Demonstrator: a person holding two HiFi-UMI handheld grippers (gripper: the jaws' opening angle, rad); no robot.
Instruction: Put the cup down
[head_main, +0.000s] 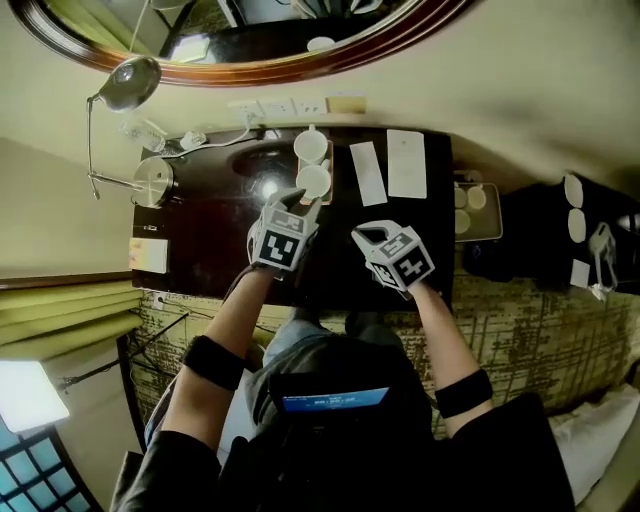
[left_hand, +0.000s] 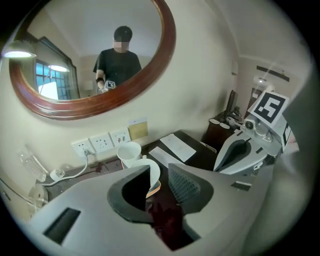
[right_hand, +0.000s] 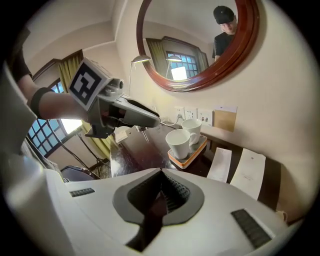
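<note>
The left gripper (left_hand: 160, 173) has its jaws a little apart with nothing between them, and the right gripper (right_hand: 161, 173) is closed tight and empty. The cup (right_hand: 178, 144) stands upright on the tray (right_hand: 194, 155) at the table's far side, beside a second cup (right_hand: 193, 127). The putting-down looks done, so the next move only calls for backing both grippers clear.
</note>
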